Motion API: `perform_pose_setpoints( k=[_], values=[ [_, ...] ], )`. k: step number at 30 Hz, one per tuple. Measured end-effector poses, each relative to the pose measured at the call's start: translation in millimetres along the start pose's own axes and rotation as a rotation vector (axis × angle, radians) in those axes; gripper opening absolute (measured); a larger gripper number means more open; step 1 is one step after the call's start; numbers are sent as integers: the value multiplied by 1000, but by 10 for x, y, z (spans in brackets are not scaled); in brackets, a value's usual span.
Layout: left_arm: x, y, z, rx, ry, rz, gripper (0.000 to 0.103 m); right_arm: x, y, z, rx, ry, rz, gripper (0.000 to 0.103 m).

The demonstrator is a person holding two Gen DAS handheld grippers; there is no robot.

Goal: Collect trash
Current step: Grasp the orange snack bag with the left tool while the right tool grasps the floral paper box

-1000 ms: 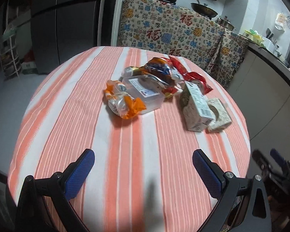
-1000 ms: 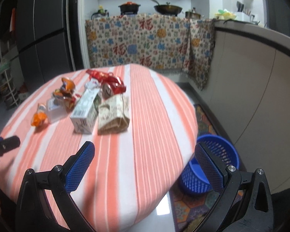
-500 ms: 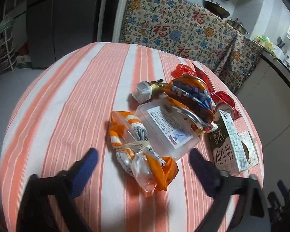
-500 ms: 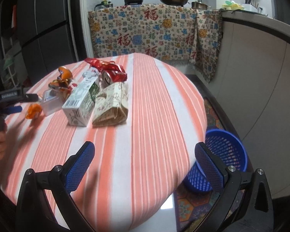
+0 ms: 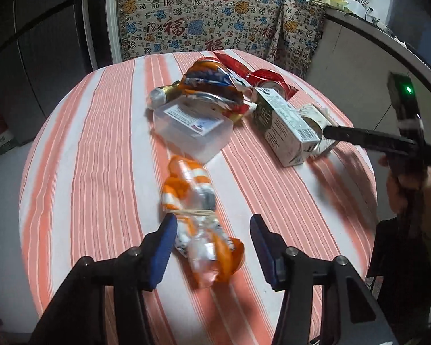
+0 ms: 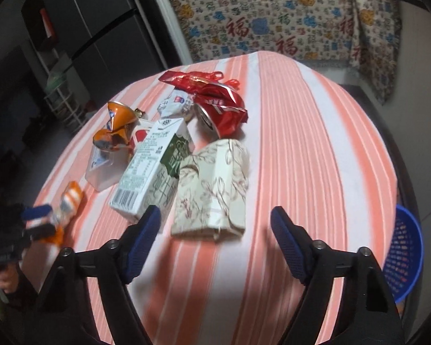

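On the round striped table (image 5: 100, 149) lies a pile of trash. My left gripper (image 5: 212, 224) hangs over a crumpled orange-and-clear wrapper (image 5: 195, 215). Its jaws are closing with the wrapper between them, and a gap still shows at the right pad. My right gripper (image 6: 215, 214) sits just short of a flattened floral paper box (image 6: 215, 184), beside a green-and-white milk carton (image 6: 152, 166). Those jaws are closing too, with only the box's near edge between them and the pads not touching it. The right gripper (image 5: 347, 136) also reaches in from the right in the left wrist view.
Behind lie a clear plastic tub (image 5: 192, 135), an orange-and-blue foil bag (image 5: 212, 83), red wrappers with a crushed can (image 6: 215, 106) and a small bottle (image 5: 163, 95). A blue basket (image 6: 405, 253) stands on the floor right of the table. A patterned cloth hangs behind.
Both grippers moved in over the table and narrowed their jaws. The left now straddles the orange wrapper; the right has come close to the floral box and carton.
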State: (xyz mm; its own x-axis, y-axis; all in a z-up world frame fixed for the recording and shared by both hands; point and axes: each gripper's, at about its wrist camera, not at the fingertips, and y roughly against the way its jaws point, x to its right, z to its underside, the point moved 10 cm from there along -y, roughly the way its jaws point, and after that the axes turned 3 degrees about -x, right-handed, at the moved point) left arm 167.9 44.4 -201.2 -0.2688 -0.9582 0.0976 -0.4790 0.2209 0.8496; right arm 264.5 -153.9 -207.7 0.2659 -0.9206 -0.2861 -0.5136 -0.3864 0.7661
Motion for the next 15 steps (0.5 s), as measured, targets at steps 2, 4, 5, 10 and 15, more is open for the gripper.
perform_pose_setpoints(
  k=[2,4,5,10,15],
  values=[
    [1,-42,-4,1,20,-14,68,-49,-84,-28,-32,-1,-36,72],
    [-57,-99,-18,-7,41,-44,68,-74,-149,-14,-67,11,-56,43],
    [-70,-131,-20,-15,51,-49,68,-73,-152,10,-83,16,-63,44],
    [-119,-208,-1,-29,75,-32,68,-9,93,245,-131,58,-69,43],
    [-52,-241,14,-29,67,-10,50,118,237,456,-154,54,-68,47]
  ],
)
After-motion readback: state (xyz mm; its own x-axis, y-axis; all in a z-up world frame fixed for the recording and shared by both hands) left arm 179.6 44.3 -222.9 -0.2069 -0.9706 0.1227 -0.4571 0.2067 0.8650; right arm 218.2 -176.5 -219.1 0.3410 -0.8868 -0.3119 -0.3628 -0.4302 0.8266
